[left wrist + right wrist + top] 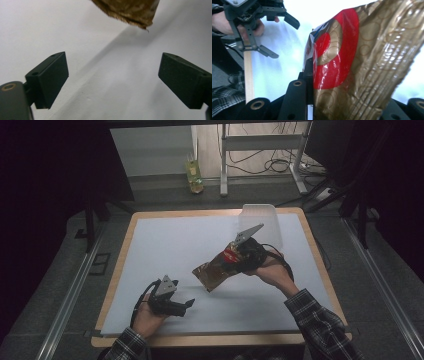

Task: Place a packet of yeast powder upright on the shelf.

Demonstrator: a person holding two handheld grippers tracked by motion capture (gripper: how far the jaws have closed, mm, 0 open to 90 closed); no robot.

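Two hand-held grippers work over the white-covered table (165, 250). One, the right gripper (239, 256), is clamped on the single gold-and-red foil snack bag (216, 271), holding it lifted above the table's middle. Its counterpart, the left gripper (184, 306), hangs low near the front edge with jaws spread wide, gripping nothing. One clear plastic container (261, 220) sits at the far right.

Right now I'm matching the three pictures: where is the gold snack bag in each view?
High view: gold snack bag right of centre, held up by the right claw.
Left gripper view: its bottom edge at top centre.
Right gripper view: fills the right half.
Shared landmark: the white table sheet.
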